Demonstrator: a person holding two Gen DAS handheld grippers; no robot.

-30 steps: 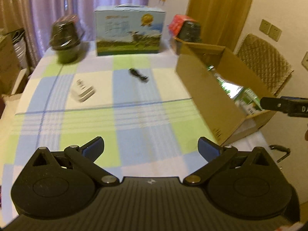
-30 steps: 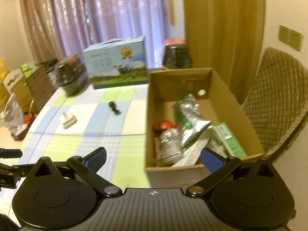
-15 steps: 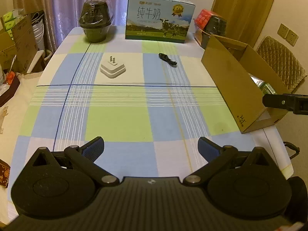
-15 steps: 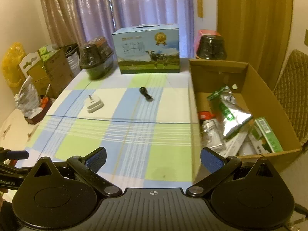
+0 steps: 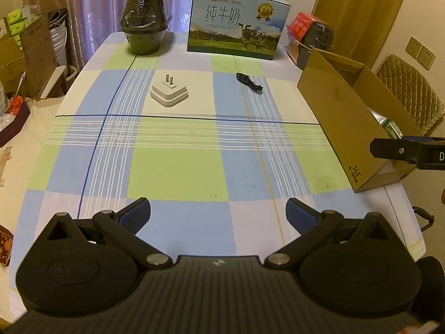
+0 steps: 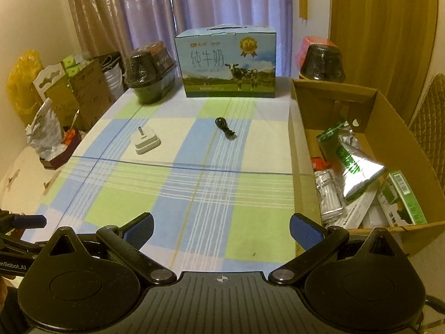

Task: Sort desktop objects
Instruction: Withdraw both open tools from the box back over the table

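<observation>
Two loose things sit out on the checked tablecloth (image 5: 178,167) ahead of me, and both my grippers hang empty over its near edge. Far left, a dark wrapped bowl (image 5: 144,32) stands at the back. Next, the white plug adapter (image 5: 169,93), prongs up, lies on a pale square. Right of it, well apart, the small black cable (image 5: 249,82) is coiled loosely, in front of the blue milk carton box (image 5: 236,19). My left gripper (image 5: 218,211) has its blue pads spread wide, nothing between them. My right gripper (image 6: 221,228) is just the same, fingers splayed and bare. Far right, the open cardboard box (image 6: 389,117) rests on the table edge, with a silver-green foil pouch (image 6: 353,167) and a green packet (image 6: 403,197) inside.
</observation>
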